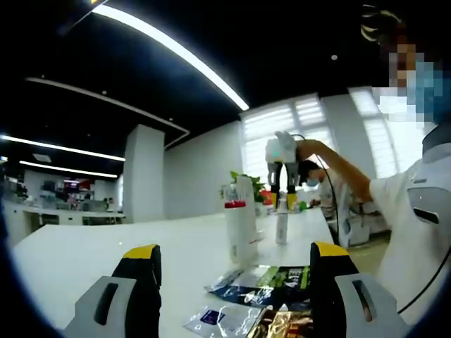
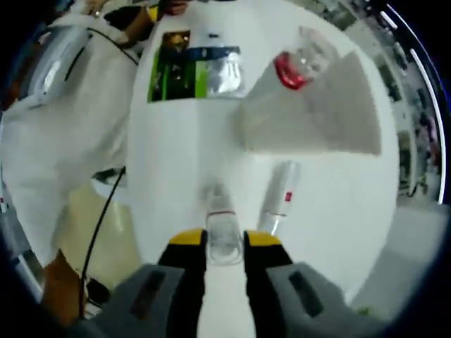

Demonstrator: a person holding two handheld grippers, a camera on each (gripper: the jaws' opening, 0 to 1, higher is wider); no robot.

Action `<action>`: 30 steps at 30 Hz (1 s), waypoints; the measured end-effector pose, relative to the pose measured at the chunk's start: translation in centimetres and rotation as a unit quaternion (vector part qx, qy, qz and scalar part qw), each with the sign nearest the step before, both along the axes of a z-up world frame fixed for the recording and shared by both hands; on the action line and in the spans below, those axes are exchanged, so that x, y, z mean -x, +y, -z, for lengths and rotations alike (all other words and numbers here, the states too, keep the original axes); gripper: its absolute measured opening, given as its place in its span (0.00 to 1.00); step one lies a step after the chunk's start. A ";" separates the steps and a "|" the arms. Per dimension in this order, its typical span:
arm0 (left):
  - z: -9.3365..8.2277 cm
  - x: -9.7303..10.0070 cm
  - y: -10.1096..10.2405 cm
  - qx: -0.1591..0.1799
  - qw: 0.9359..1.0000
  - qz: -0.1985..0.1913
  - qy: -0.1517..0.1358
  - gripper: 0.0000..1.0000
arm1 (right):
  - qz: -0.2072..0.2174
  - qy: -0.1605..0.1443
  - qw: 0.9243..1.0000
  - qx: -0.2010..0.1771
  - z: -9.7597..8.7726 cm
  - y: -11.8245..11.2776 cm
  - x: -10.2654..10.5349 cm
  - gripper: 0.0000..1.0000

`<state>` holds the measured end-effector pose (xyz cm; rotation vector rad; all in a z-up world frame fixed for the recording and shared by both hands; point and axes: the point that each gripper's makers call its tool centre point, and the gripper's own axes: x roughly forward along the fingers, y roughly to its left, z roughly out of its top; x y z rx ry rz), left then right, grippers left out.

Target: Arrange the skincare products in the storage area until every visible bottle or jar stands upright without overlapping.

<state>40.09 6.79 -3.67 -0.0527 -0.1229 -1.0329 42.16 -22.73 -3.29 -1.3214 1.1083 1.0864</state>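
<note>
White office table [image 1: 84,246]. Left gripper [image 1: 232,292]: jaws wide apart, empty, sachets [image 1: 264,282] just ahead. Beyond them, tall bottle [image 1: 240,220] upright. Farthest, right gripper [image 2: 225,248] clamps small bottle [image 2: 223,236] by its top, likely standing it upright; slim tube [image 2: 277,197] just beside.

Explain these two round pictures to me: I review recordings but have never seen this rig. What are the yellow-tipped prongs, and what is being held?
No robot here: a person holds a hand-operated grasping tool in each hand, and each tool carries a fisheye camera looking along its own prongs.

The left gripper view looks across a white table. Its own left tool stands open and holds nothing. On the table are a tall white bottle with a red band, upright, and flat sachets. Further back, the right tool hangs over a small bottle.

The right gripper view looks steeply down at the same table. Its prongs are closed on that small clear-capped bottle. Beside it is a slim white tube.
</note>
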 end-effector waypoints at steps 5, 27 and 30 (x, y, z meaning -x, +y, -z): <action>0.1 -0.1 0.0 0.000 1.000 0.001 0.001 0.89 | -0.021 0.005 0.999 0.039 0.0 0.9 -0.2 0.20; 0.4 -0.2 0.1 -0.007 1.000 -0.002 0.004 0.89 | -0.037 -0.004 0.992 0.124 -0.1 2.1 -0.4 0.20; 0.4 -0.2 0.1 -0.006 1.000 -0.001 0.005 0.89 | -0.031 -0.015 0.992 0.119 -0.1 1.8 -0.9 0.20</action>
